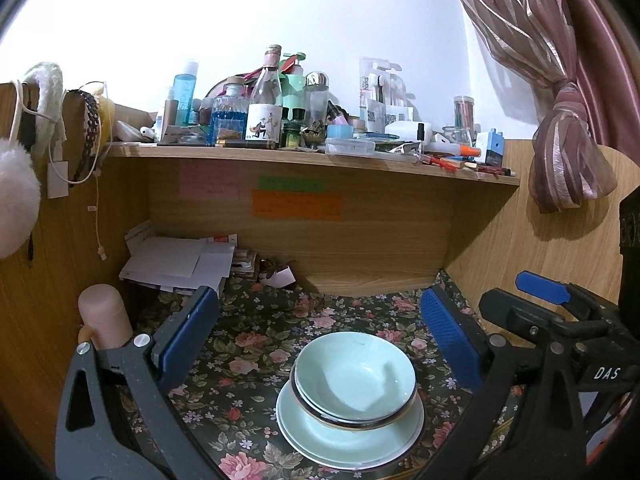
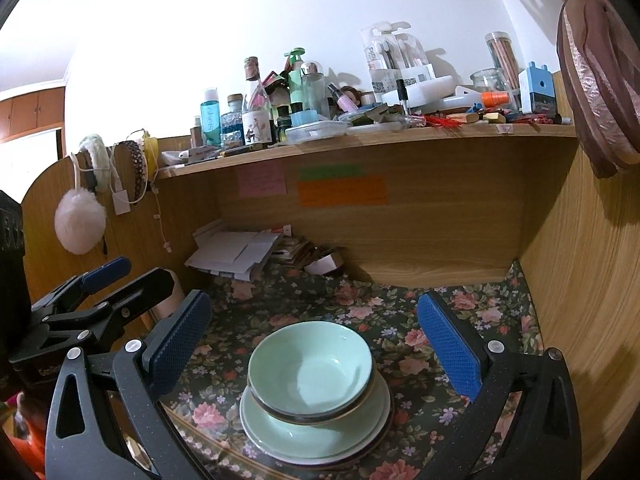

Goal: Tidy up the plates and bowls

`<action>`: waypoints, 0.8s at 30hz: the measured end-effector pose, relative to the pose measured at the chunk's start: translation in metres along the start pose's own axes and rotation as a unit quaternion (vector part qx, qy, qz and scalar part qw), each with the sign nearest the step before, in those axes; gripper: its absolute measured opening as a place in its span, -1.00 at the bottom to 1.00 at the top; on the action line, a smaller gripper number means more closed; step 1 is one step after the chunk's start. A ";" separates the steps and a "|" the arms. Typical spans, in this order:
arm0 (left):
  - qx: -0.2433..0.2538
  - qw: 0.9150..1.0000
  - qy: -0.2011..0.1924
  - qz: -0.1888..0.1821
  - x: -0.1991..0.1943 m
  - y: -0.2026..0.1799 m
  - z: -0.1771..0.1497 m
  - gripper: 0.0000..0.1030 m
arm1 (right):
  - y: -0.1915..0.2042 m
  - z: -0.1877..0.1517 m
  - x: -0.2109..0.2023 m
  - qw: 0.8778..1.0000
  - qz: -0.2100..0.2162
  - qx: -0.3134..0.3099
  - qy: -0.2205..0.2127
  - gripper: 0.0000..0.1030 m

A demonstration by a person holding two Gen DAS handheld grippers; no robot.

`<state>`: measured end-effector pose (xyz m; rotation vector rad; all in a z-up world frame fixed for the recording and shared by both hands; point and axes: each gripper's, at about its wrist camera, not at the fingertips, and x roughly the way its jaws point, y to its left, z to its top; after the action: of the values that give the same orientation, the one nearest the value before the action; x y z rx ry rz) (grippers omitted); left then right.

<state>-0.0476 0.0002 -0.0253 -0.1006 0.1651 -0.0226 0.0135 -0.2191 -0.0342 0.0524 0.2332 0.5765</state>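
Two pale green bowls (image 1: 356, 380) with dark gold-edged rims sit nested on a stack of pale green plates (image 1: 348, 446) on the floral tablecloth (image 1: 248, 356). My left gripper (image 1: 320, 344) is open and empty, above and just behind the stack. In the right wrist view the same bowls (image 2: 310, 368) rest on the plates (image 2: 316, 438). My right gripper (image 2: 316, 342) is open and empty, also above and behind the stack. The right gripper's body (image 1: 560, 344) shows at the right of the left wrist view.
A wooden shelf (image 1: 312, 160) crowded with bottles and jars overhangs the desk back. A pile of papers (image 1: 180, 264) lies at the back left. A pink cylinder (image 1: 105, 320) stands at left. Wooden side panels (image 2: 580, 280) close in both sides; a curtain (image 1: 560, 152) hangs at right.
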 end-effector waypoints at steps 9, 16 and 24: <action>0.000 1.000 0.000 0.001 0.001 0.000 0.000 0.99 | 0.001 0.000 0.002 1.000 -0.008 0.001 -0.001 1.00; 0.000 1.000 0.001 -0.001 0.002 0.000 0.001 0.99 | 0.000 0.000 0.003 1.000 -0.012 0.004 -0.003 1.00; -0.001 1.000 0.000 -0.010 0.006 -0.004 0.002 0.99 | 0.001 0.000 0.003 1.000 -0.015 0.006 -0.004 1.00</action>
<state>-0.0417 -0.0037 -0.0235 -0.1033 0.1641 -0.0419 0.0152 -0.2171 -0.0347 0.0624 0.2300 0.5447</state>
